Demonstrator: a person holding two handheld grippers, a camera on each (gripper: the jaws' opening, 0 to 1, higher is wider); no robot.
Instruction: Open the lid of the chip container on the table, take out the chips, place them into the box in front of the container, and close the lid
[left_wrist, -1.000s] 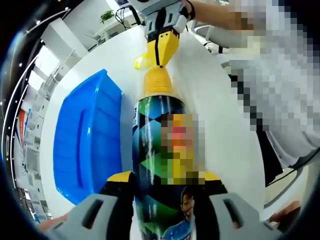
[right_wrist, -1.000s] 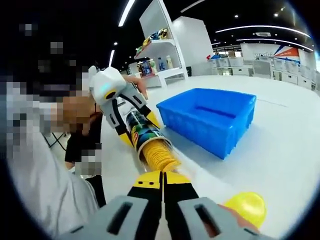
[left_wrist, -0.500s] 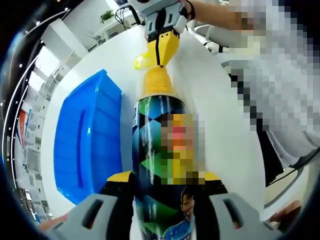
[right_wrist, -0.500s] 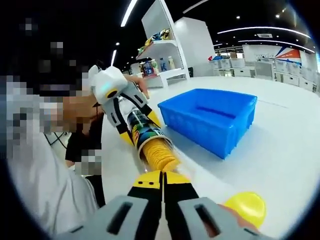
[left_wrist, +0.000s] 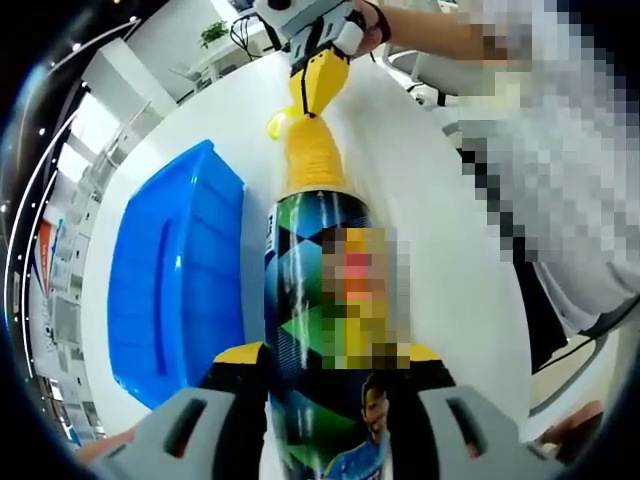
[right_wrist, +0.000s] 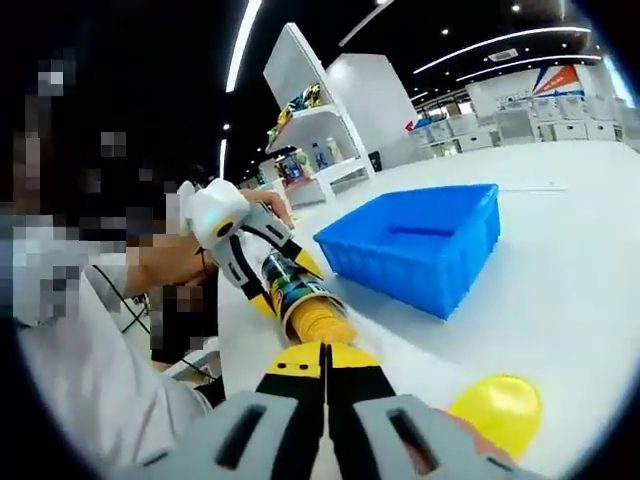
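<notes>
Fingers of the right gripper (right_wrist: 326, 360) are pinched shut on the end of the yellow stack of chips (left_wrist: 313, 158), which pokes out of the tall patterned chip container (left_wrist: 315, 300). Fingers of the left gripper (left_wrist: 325, 365) squeeze that container, which looks tipped on its side over the white tabletop (left_wrist: 410, 190).

The chips are thin, so a hard pinch could crack them. A fast or crooked pull could break the stack and spill chips beside the blue plastic box (left_wrist: 175, 270), just next to the container. The round yellow lid (right_wrist: 497, 411) lies loose nearby and could get bumped away.
</notes>
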